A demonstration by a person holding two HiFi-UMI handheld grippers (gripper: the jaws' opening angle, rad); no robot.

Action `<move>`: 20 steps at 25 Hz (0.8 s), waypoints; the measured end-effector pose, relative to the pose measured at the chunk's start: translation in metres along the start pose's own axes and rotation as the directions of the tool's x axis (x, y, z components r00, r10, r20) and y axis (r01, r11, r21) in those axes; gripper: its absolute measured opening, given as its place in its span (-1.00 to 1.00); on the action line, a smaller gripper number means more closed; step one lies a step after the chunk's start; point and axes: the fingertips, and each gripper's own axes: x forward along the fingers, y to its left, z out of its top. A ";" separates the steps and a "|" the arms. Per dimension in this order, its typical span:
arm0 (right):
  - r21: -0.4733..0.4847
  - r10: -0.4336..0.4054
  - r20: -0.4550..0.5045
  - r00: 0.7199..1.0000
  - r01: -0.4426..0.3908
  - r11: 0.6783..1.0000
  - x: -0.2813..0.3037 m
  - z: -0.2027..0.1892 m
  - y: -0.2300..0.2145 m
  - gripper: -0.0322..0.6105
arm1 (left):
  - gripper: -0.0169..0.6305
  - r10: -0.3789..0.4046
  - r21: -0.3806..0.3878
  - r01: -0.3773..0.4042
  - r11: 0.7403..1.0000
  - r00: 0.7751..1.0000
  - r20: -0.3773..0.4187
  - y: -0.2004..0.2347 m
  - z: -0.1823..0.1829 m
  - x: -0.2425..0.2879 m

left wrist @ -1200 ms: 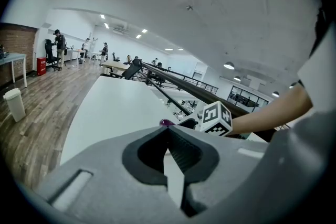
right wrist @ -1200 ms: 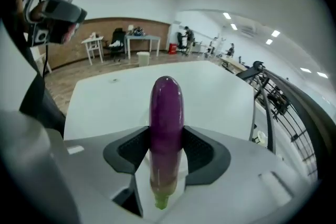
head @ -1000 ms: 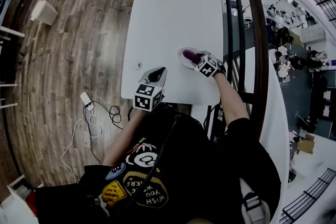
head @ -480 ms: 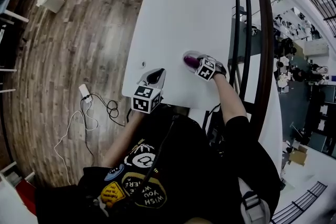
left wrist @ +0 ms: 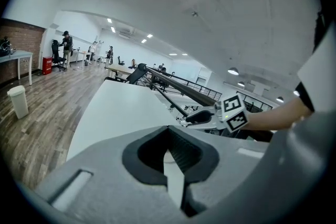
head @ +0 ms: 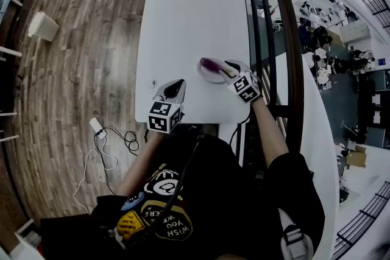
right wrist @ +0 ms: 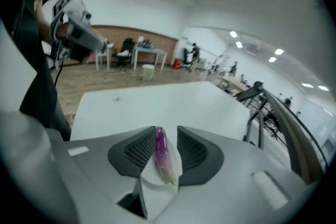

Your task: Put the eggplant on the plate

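Note:
A purple eggplant (head: 209, 63) lies on a small white plate (head: 213, 76) near the right edge of the white table (head: 189, 9). My right gripper (head: 226, 68) hovers just behind and above it. In the right gripper view the eggplant (right wrist: 161, 155) shows in the gap between the jaws, resting on the plate (right wrist: 153, 179); the jaws are closing and the pads do not touch it. My left gripper (head: 173, 87) sits over the table's near edge, away from the plate, with its fingertips together and nothing in it (left wrist: 169, 131).
A dark metal railing (head: 268, 21) runs along the table's right side. On the wooden floor to the left lie a white cable and adapter (head: 97, 128), and a white bin (head: 42, 26) stands farther off. A small dark mark (head: 154, 83) sits near the left gripper.
My right gripper has lifted up and back off the eggplant, which stays on the plate, and its jaws have narrowed. The left gripper has barely moved.

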 end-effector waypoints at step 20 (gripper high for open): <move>0.758 -0.586 0.209 0.783 0.249 0.603 -0.187 0.024 0.026 -0.89 | -0.93 -0.073 0.213 0.060 0.975 0.996 0.055 -0.086 0.050 0.019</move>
